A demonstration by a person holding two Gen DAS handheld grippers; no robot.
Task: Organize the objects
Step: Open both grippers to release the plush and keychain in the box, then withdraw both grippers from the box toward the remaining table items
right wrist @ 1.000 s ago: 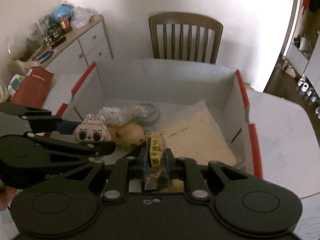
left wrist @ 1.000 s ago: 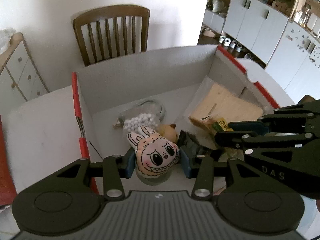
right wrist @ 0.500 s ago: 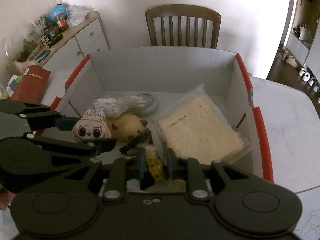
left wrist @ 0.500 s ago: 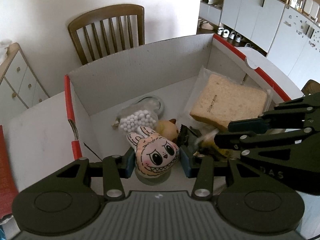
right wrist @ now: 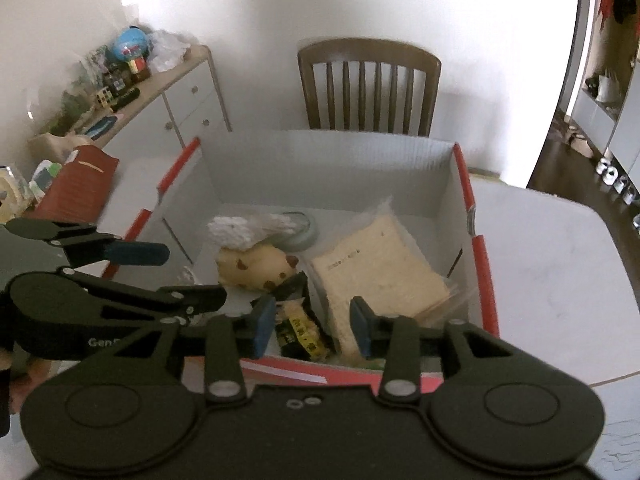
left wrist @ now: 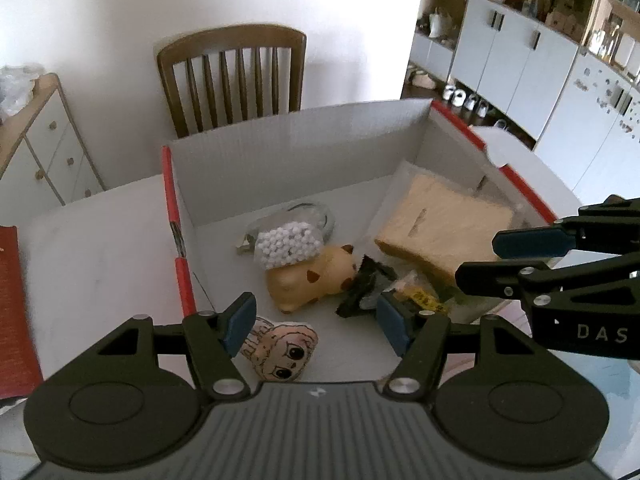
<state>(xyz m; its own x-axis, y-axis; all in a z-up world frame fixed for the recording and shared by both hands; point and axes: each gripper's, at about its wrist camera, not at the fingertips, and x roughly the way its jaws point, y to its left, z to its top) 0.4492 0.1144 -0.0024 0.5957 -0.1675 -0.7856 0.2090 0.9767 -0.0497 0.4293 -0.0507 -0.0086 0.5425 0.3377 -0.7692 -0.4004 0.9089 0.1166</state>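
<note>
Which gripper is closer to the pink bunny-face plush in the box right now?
Left. The left gripper hangs open directly over the plush; the right gripper is open above the yellow snack packet.

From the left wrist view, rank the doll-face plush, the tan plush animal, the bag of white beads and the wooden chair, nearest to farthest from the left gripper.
1. Doll-face plush, just under the left gripper, near its left finger.
2. Tan plush animal, box middle.
3. Bag of white beads, just behind it.
4. Wooden chair, beyond the box.
</note>
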